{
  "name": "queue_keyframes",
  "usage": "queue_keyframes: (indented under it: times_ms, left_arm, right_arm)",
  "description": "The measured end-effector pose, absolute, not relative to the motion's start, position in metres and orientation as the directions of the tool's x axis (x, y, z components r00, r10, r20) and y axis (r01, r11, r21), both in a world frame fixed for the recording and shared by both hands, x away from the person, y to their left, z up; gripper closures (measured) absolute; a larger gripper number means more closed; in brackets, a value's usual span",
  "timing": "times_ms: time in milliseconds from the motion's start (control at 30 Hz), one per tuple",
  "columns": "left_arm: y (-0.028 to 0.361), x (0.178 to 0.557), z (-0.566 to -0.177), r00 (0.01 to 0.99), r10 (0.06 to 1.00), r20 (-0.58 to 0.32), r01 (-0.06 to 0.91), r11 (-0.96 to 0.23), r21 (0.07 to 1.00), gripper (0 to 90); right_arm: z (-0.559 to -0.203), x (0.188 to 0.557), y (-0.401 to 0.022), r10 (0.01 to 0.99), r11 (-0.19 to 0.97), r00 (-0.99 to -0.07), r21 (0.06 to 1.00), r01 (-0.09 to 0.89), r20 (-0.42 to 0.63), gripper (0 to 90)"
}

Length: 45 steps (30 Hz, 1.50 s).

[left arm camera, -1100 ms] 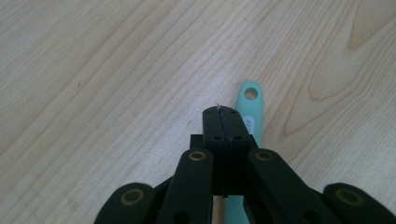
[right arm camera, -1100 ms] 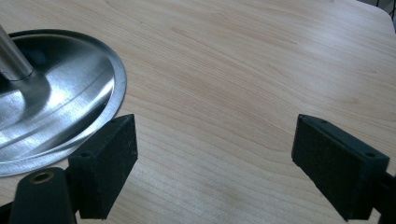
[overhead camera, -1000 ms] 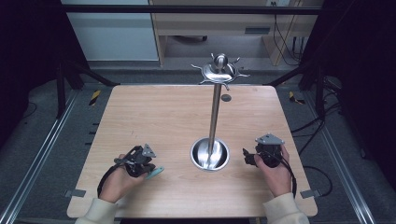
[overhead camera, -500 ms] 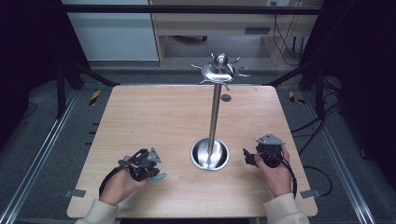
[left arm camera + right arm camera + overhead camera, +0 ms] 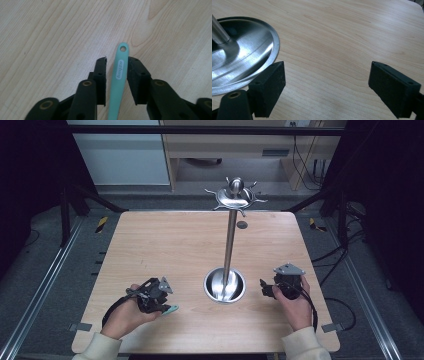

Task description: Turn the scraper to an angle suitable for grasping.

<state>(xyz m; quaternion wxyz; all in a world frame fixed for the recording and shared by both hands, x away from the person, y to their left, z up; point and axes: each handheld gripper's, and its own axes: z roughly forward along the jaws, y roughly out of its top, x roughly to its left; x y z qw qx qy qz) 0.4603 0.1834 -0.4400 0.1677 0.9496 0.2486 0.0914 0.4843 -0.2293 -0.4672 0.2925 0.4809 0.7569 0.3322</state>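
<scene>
From the high view, a wooden table [image 5: 165,245] holds a tall steel stand [image 5: 230,240] with a round dished base near the middle and a crown of curved hooks at the top. The person's left hand, at the near left, holds the left gripper [image 5: 162,306] low over the table. A mint-green handle [image 5: 171,309] pokes out from its tip toward the right. The right hand, at the near right just beside the stand's base, holds the right gripper [image 5: 265,288], pointing left toward the base.

In the left gripper view, the mint-green handle [image 5: 118,80] lies lengthwise between the two black jaws, its far end pierced by a small round hole. The jaws have just been opening. They stand narrowly apart, with a thin gap on the left side of the handle, while the right pad sits against it or very nearly so. The handle rests on the wood.

In the right gripper view, the right gripper [image 5: 327,82] has its jaws spread wide with bare wood between them. The stand's shiny base [image 5: 239,57] lies at the far left.
</scene>
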Motion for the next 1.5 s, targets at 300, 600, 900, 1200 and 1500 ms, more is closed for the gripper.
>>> queue_keyframes:
  times_ms: [300,600,900,1200,1500]
  left_arm:
    - [0.175,0.466,-0.446,0.866,0.489,0.107,0.435,-0.84,0.324,51.7]
    - [0.171,0.468,-0.45,0.887,0.456,0.074,0.427,-0.87,0.245,56.1]
    - [0.165,0.471,-0.459,0.904,0.423,0.064,0.406,-0.895,0.187,57.2]
    - [0.161,0.475,-0.462,0.911,0.409,0.053,0.396,-0.904,0.162,64.4]
    - [0.166,0.478,-0.463,0.909,0.417,0.021,0.408,-0.897,0.17,72.5]
  right_arm:
    - [-0.467,0.484,-0.23,0.926,0.304,-0.361,0.788,0.535,-0.112,14.3]
    - [-0.467,0.483,-0.23,0.927,0.301,-0.359,0.788,0.538,-0.109,14.3]
    - [-0.467,0.484,-0.231,0.926,0.303,-0.36,0.788,0.536,-0.111,14.3]
    - [-0.467,0.484,-0.231,0.928,0.299,-0.357,0.789,0.537,-0.109,14.4]
    - [-0.466,0.483,-0.231,0.928,0.297,-0.358,0.791,0.534,-0.107,14.4]
